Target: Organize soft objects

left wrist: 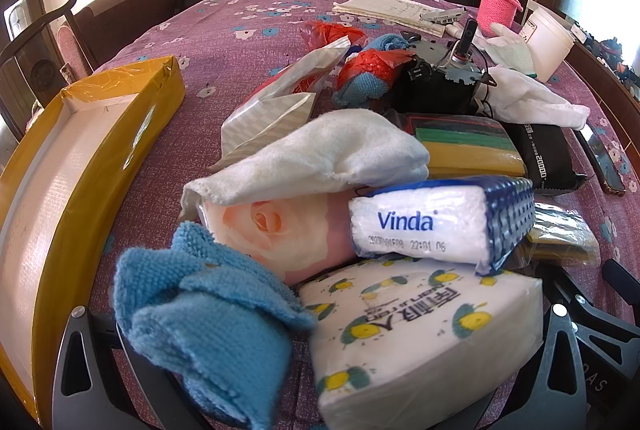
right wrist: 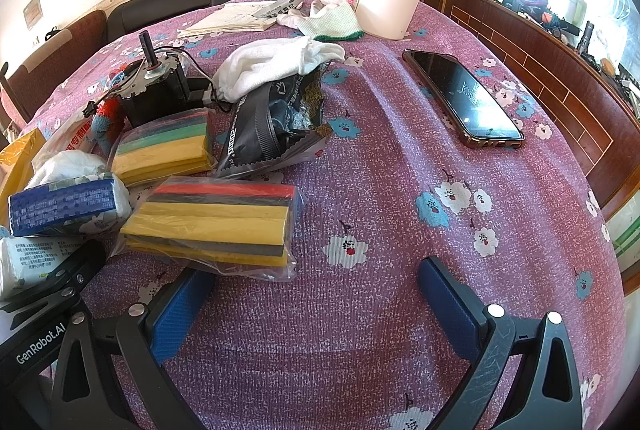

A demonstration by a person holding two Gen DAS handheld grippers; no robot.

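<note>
Left wrist view: the left tongs (left wrist: 308,362) have wide-spread jaws with a blue cloth (left wrist: 200,322) and a lemon-print tissue pack (left wrist: 420,334) lying between them; whether either is gripped, I cannot tell. Behind lie a rose pack (left wrist: 276,230), a Vinda pack (left wrist: 436,222) and a white towel (left wrist: 320,154) (draped over the rose pack). A yellow box (left wrist: 96,158) stands left on the bench (left wrist: 240,46).

Right wrist view: the right tongs (right wrist: 316,294) gape wide, holding nothing, above bare cloth. A bagged sponge stack (right wrist: 216,222) lies just beyond the left finger; a phone (right wrist: 464,94) lies well apart.
</note>
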